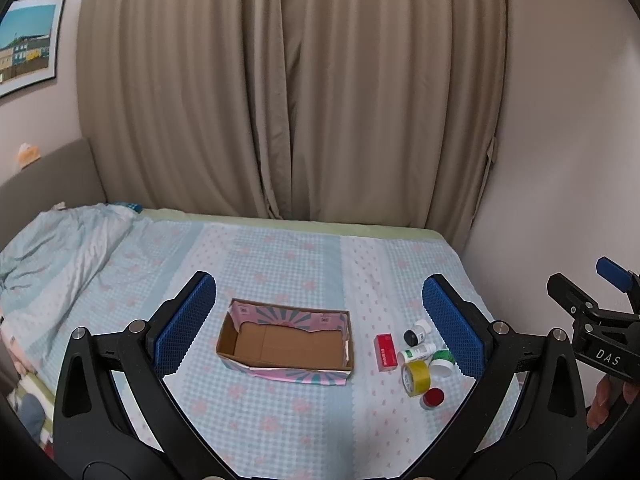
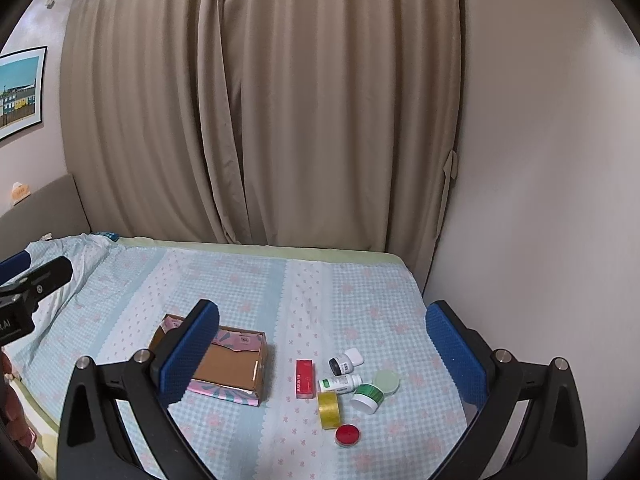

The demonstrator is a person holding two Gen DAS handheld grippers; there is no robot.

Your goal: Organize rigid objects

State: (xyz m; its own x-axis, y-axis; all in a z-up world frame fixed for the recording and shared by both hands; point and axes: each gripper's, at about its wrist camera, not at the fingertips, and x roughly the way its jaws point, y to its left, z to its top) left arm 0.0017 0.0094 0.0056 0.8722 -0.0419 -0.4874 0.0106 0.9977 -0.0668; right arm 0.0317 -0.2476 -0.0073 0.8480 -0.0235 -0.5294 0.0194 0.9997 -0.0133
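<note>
An empty open cardboard box [image 1: 286, 344] [image 2: 236, 366] sits on the bed. To its right lies a cluster: a red box [image 1: 385, 353] [image 2: 305, 378], a yellow tape roll [image 1: 416, 377] [image 2: 329, 409], a red-lidded tin [image 1: 433, 397] [image 2: 347, 435], a green-and-white jar [image 1: 442, 361] [image 2: 368, 397], a white bottle [image 1: 416, 352] [image 2: 340, 384] and a black-capped bottle [image 1: 416, 332] [image 2: 341, 364]. My left gripper [image 1: 318, 328] is open above the box. My right gripper [image 2: 322, 356] is open above the cluster; it also shows in the left wrist view [image 1: 600, 312].
The bed [image 1: 300, 264] has a light blue checked sheet. A bunched quilt [image 1: 60, 248] lies at the left. Beige curtains [image 1: 288, 100] hang behind, and a wall [image 2: 540, 200] borders the bed's right side. A pale green lid [image 2: 386, 381] lies by the jar.
</note>
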